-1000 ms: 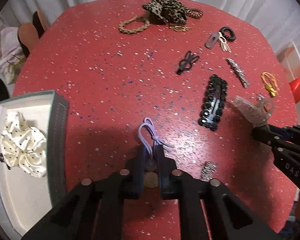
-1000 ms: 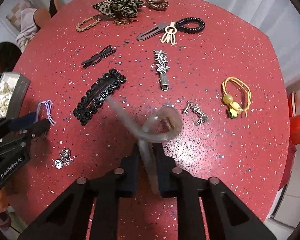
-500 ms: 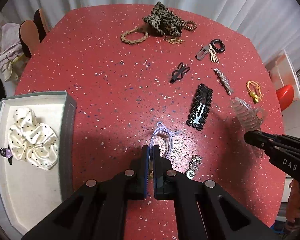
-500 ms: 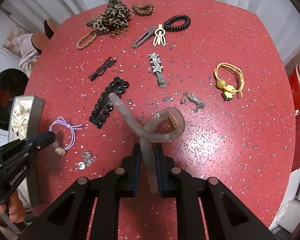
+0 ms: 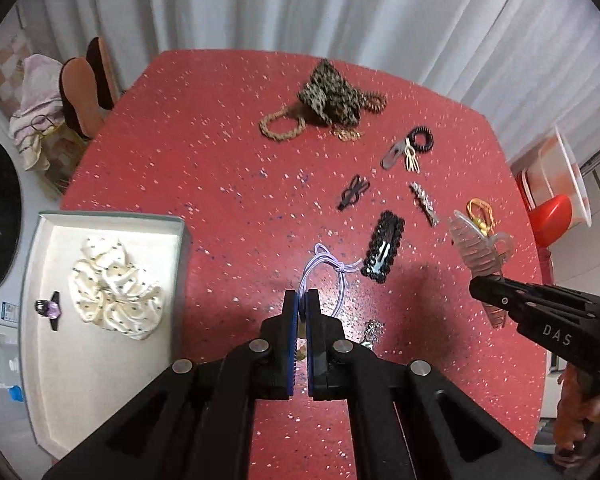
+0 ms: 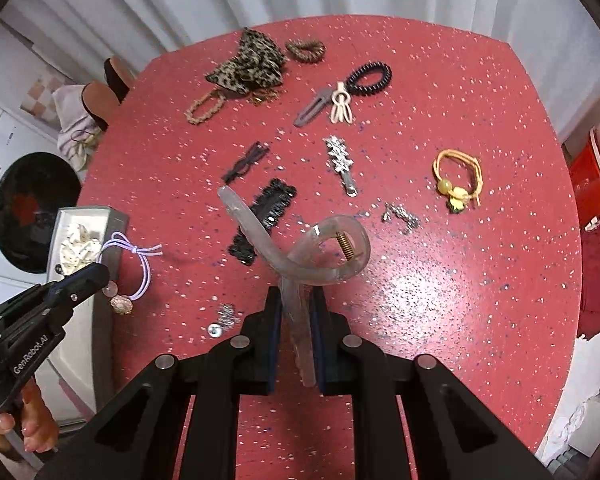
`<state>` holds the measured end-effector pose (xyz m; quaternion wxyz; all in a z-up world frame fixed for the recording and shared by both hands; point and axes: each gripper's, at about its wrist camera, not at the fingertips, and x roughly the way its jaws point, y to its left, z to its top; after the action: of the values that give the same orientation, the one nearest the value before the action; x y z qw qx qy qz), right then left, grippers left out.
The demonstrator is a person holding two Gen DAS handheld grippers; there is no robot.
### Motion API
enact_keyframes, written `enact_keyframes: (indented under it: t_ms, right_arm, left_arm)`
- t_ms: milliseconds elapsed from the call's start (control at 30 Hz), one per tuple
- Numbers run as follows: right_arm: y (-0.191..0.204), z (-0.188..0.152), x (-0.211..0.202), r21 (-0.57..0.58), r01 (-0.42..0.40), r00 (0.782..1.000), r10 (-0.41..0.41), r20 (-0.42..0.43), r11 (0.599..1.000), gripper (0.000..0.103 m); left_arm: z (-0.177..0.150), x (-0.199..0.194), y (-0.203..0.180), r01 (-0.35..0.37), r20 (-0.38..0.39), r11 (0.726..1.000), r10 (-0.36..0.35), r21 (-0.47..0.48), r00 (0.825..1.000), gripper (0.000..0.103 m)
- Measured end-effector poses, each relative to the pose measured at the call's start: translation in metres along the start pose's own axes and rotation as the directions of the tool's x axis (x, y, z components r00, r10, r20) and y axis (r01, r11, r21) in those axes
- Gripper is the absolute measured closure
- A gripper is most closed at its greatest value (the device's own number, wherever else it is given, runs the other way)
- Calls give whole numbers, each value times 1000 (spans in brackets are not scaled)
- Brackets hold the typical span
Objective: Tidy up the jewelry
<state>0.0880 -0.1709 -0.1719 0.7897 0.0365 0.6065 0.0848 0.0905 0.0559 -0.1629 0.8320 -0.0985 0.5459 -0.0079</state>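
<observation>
My left gripper (image 5: 302,300) is shut on a lilac hair tie (image 5: 327,266) and holds it above the red table (image 5: 204,160); the tie hangs from it in the right wrist view (image 6: 138,258). My right gripper (image 6: 296,300) is shut on a clear claw clip (image 6: 300,240), also lifted; the clip shows at the right of the left wrist view (image 5: 478,252). A white box (image 5: 36,320) at the table's left edge holds a dotted cream scrunchie (image 5: 112,288) and a purple-stone clip (image 5: 50,309).
Loose on the table: a black beaded clip (image 5: 383,246), black bow pin (image 5: 352,192), star clip (image 6: 340,160), yellow tie (image 6: 458,178), leopard scrunchie (image 5: 332,96), braided band (image 5: 282,128), black coil tie (image 6: 370,78), small silver pieces (image 6: 224,316).
Both grippers have risen from the table with their items. The lilac tie now hangs free of the table, and the left gripper has moved toward the box.
</observation>
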Motion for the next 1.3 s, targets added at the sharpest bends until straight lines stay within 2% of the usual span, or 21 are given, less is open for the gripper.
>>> enact_keyframes:
  t_ms: [300,667,1300]
  right_arm:
    - [37,8,-8,-49,-20,1000,21,17,999,88]
    - [106,15,-6,-150,-72,997,75,15,986,88]
    - [238,0,22,-331,-191,981,175,-77,924,88]
  left_arm:
    - [-2,-35,33,-14,54,999,17,-53,998,99]
    - [-18,-63,91,-62,84,988,74,-142,994,99]
    - [-78,-80,195,-165,40,934,187,-317,982,99]
